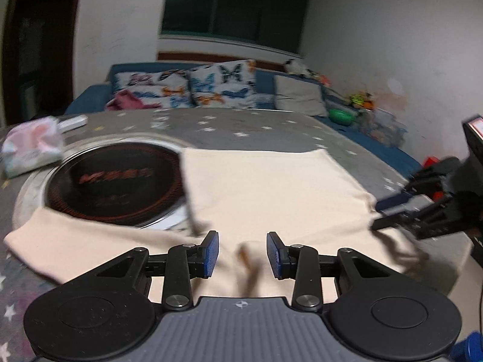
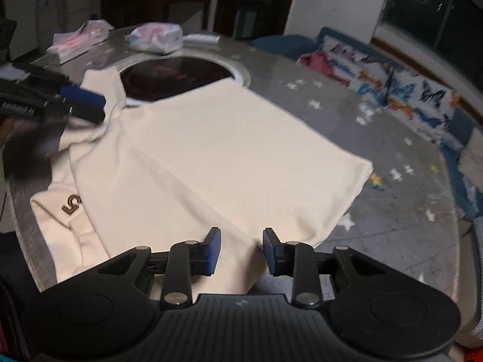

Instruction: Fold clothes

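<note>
A cream shirt point(image 1: 265, 193) lies spread on the grey star-patterned table, partly folded, one sleeve reaching left past the round burner. It also shows in the right wrist view point(image 2: 229, 144), with a brown emblem at its near left. My left gripper point(image 1: 242, 255) is open just above the shirt's near edge, nothing between its blue pads. It shows in the right wrist view point(image 2: 81, 105) at the shirt's far left sleeve. My right gripper point(image 2: 241, 250) is open over the shirt's near corner. It appears in the left wrist view point(image 1: 380, 214) at the shirt's right edge.
A round black burner point(image 1: 114, 181) with a metal rim is set into the table point(image 1: 271, 126), partly under the shirt. Tissue packs point(image 2: 155, 37) and a white remote point(image 2: 200, 39) lie at the far side. A blue sofa with butterfly cushions point(image 1: 211, 87) stands behind.
</note>
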Available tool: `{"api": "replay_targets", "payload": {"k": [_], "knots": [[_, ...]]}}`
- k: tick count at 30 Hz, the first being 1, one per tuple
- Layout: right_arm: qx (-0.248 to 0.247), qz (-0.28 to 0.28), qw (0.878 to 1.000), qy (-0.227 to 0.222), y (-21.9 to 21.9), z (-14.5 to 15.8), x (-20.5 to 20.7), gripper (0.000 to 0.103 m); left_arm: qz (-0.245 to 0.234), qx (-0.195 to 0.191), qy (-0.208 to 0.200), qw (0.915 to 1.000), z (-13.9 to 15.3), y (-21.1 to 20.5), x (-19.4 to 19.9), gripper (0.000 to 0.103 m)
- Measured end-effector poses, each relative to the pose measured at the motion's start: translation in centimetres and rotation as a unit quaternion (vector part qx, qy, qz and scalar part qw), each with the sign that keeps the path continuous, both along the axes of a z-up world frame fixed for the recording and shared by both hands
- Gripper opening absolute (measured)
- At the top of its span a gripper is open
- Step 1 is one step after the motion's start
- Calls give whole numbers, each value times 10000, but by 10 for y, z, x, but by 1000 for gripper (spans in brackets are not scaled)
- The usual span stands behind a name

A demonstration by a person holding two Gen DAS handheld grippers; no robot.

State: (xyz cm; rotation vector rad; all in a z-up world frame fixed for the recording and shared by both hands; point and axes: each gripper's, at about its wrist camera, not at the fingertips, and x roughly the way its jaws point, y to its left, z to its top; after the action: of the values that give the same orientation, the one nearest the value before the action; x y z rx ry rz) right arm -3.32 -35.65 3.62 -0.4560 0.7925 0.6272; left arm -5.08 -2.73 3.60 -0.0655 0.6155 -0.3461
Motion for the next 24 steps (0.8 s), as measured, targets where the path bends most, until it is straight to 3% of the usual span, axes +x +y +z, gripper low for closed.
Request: {"api": "replay_targets", "payload": {"k": [4,12,17,24], "knots": [[40,31,9999,145,-3,0,4,4,300,-97,122,9994,-4,19,6,38],[-69,-291,9996,18,-17,8,-3,1,560,96,320,9979,-22,31,12,38],[-171,-395,9991,-42,-18,2,-7,1,543,9,155,9984,-5,22,4,36],[165,-251,9992,-266,-6,12,-18,3,-695,-262,-69,9972,9,-34,-21,34]]}}
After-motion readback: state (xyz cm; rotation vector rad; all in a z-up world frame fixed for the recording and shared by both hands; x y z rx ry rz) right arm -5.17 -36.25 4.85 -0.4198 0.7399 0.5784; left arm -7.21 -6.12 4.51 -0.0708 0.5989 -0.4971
